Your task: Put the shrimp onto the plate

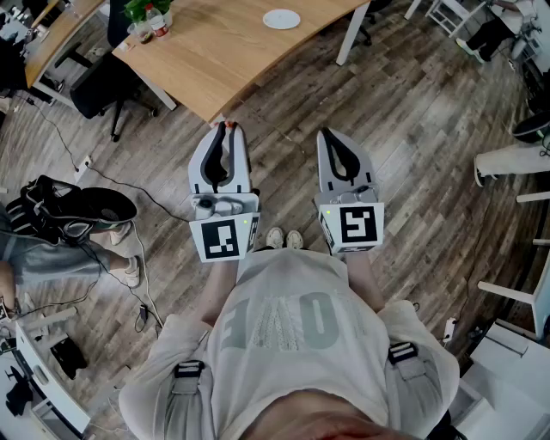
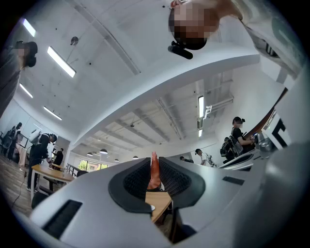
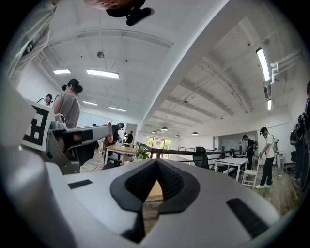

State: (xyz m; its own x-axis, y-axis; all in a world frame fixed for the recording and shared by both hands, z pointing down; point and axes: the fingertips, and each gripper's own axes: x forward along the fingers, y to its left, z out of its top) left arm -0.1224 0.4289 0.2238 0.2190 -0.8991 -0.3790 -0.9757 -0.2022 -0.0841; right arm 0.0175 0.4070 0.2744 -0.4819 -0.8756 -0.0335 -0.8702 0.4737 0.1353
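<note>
While standing off the table's (image 1: 223,60) near corner, pinching the shrimp (image 2: 154,170) lengthwise in the left tool (image 1: 225,129), carrying the right tool (image 1: 333,136) closed and empty, facing the plate (image 1: 281,19) ahead, slightly rightward, near the table's right edge.

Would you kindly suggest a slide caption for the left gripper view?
Left tongs shut on an orange shrimp, a wooden table showing beyond them in a bright open office.

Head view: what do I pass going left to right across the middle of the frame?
Black bag on the floor → left gripper, fingers shut on the orange shrimp → right gripper, shut and empty → white furniture frame.
</note>
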